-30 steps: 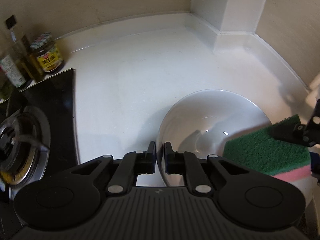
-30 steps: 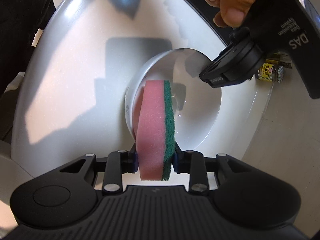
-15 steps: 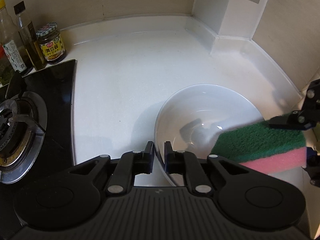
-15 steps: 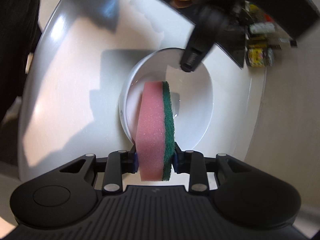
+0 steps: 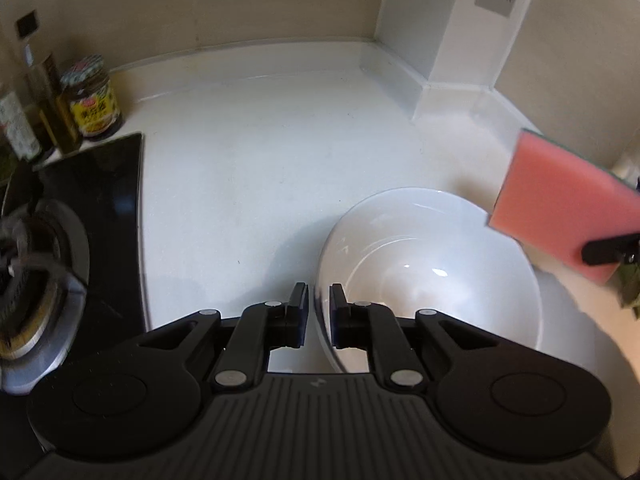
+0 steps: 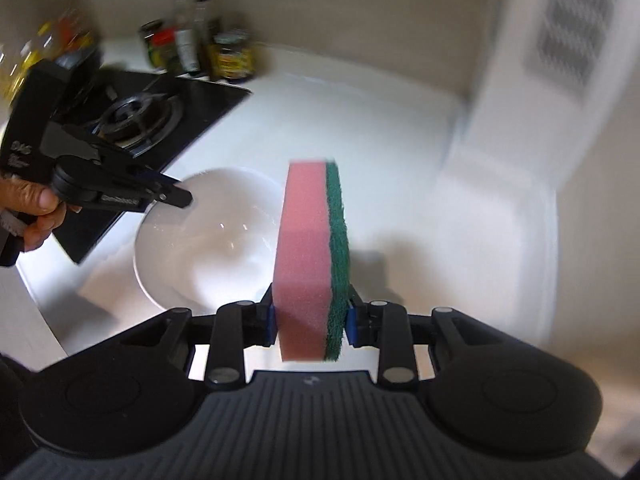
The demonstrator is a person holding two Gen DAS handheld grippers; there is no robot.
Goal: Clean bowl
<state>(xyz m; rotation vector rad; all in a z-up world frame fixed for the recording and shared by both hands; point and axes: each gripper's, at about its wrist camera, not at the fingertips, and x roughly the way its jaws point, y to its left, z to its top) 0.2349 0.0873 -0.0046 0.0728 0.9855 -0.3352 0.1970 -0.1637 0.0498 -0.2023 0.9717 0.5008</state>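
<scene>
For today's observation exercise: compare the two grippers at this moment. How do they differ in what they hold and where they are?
The left gripper pinches the white bowl's rim between nearly closed fingers; the right gripper clamps a pink-and-green sponge held wider. The left gripper sits low at the bowl on the counter; the right gripper holds its sponge outside the bowl. Both are black, hand-held and gripping something.

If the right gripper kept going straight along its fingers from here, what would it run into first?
Probably nothing soon. The right gripper, shut on the sponge, points past the bowl, which sits left of its line. Ahead is bare white counter, then the back wall; the blurred frame leaves depth unclear.
</scene>
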